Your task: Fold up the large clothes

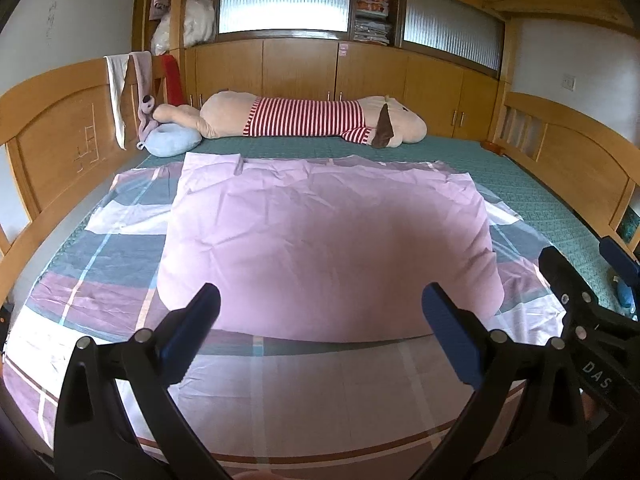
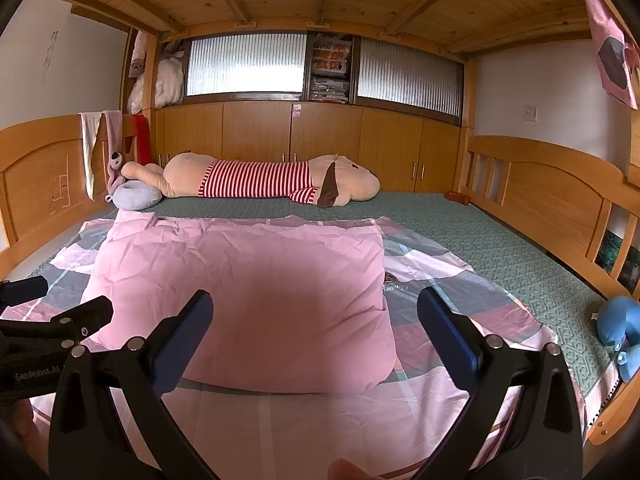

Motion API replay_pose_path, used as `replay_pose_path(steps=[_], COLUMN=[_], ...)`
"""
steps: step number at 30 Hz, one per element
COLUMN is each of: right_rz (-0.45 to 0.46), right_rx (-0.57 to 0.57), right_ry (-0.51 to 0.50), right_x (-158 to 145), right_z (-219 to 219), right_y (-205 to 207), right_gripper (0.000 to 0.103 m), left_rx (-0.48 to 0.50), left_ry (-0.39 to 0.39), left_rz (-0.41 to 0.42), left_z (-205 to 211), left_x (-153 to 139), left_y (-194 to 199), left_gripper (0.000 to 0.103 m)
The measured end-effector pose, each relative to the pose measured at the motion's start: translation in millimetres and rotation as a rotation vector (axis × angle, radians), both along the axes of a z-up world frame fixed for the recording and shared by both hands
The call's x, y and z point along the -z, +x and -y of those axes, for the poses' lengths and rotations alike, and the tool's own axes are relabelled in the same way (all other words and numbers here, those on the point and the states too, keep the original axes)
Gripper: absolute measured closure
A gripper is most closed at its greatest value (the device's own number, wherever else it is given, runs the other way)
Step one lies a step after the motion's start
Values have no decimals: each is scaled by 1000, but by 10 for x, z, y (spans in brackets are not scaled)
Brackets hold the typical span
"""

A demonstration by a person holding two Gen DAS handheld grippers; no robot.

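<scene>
A large cloth with pink, grey and white checks [image 1: 120, 248] [image 2: 432, 292] lies spread on the bed. A plain pink layer [image 1: 320, 240] [image 2: 248, 292] lies folded over its middle. My left gripper [image 1: 320, 304] is open and empty, held above the near edge of the pink layer. My right gripper [image 2: 316, 312] is open and empty, also above the near edge, to the right of the left one. The right gripper's body shows at the right edge of the left wrist view [image 1: 580, 300]. The left gripper's body shows at the left edge of the right wrist view [image 2: 60, 320].
A green quilted mattress [image 1: 520, 184] [image 2: 500, 248] lies under the cloth. A long plush dog in red stripes [image 1: 308, 120] [image 2: 260, 180] and a light blue neck pillow [image 1: 172, 140] lie at the far side. A blue plush [image 2: 620, 332] sits at the right. Wooden bed boards [image 1: 52, 132] [image 2: 552, 188] flank both sides.
</scene>
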State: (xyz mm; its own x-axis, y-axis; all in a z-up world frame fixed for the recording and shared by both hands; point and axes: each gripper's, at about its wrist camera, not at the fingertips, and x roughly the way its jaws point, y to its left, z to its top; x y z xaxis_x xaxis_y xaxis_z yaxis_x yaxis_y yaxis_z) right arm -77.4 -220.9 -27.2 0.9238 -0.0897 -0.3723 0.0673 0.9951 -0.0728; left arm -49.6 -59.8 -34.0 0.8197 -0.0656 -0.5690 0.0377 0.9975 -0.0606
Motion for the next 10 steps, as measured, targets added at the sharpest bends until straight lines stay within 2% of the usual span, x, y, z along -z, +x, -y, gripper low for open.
replay_pose_path(steps=[10], right_rz=[-1], right_rx=[0], right_ry=[-2], right_x=[3], right_z=[-2], right_y=[1], right_gripper=[1], left_rx=[4], left_ry=[21], left_rz=[0], left_z=[20], left_x=[8], left_y=[15], left_gripper=[2])
